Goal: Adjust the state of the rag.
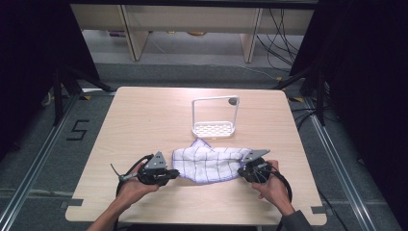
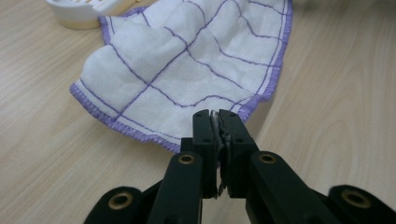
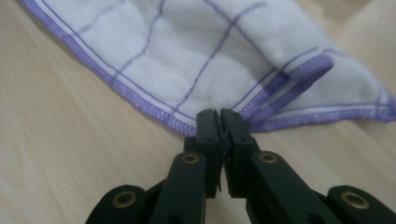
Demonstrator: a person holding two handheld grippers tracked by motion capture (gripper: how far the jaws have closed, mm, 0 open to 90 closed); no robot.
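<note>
Near the table's [image 1: 144, 120] front edge, seen from above, a white cloth [image 1: 209, 163] with purple grid lines is stretched between the left gripper [image 1: 174, 172] and the right gripper [image 1: 243, 169], each held in a hand. A white rack [image 1: 214, 117] is set just behind the cloth, toward the far edge.

From the left gripper [image 2: 215, 113] view, the jaws are clamped together on the cloth's [image 2: 187, 65] purple hem.

From the right gripper [image 3: 217, 112] view, the jaws are pressed shut on the hem of the cloth [image 3: 187, 51], beside a folded corner.
</note>
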